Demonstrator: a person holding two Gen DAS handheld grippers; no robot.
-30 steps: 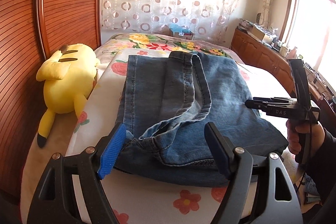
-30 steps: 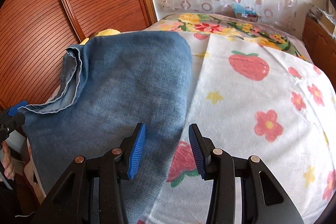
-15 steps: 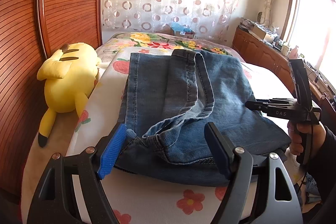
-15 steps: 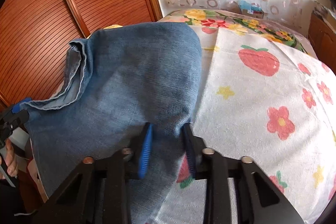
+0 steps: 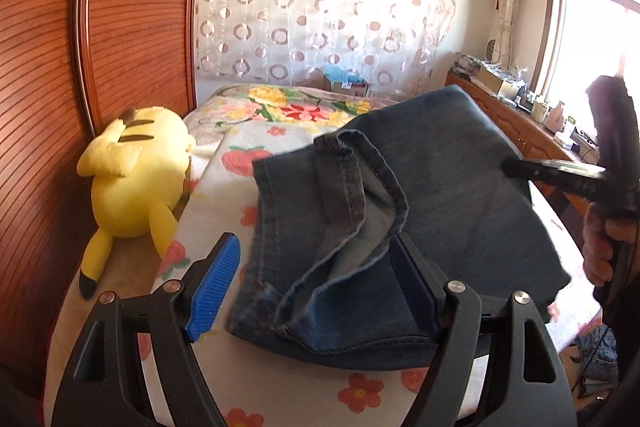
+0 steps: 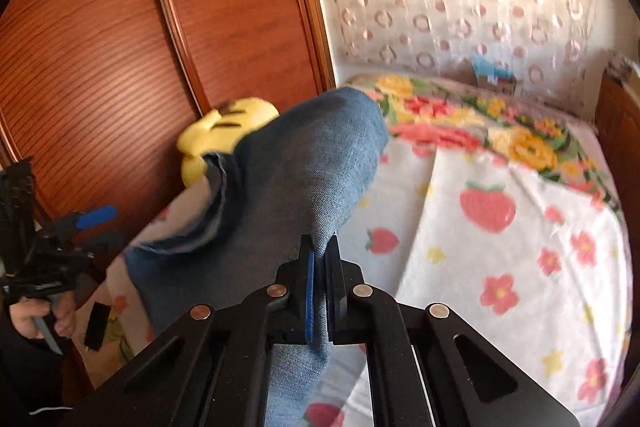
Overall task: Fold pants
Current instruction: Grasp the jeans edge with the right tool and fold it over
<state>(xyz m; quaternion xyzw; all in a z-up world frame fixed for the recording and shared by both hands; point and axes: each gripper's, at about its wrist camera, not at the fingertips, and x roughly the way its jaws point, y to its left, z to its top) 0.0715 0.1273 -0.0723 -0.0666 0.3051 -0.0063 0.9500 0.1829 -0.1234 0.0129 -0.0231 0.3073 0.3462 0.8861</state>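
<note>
Jeans, folded into a thick blue denim bundle, lie on the floral bedspread of the bed, and we note that their right-hand edge is raised clear of the cover. Our right gripper has its blue pads pressed together on a pinch of that denim; its jaws have just been closing, and cloth sits between them. In the left wrist view we see the same tool as a dark, blurred shape at the far right, with the hand that holds it below. Our left gripper stands wide, one blue pad beside the near left corner of the bundle, the other pad partly behind the open hem; we cannot tell whether either pad touches the cloth, and it grips nothing. A yellow plush toy lies face down at the left edge of the bed, against the wooden sliding door, well apart from the jeans. A circle-patterned curtain hangs behind the bed.
</note>
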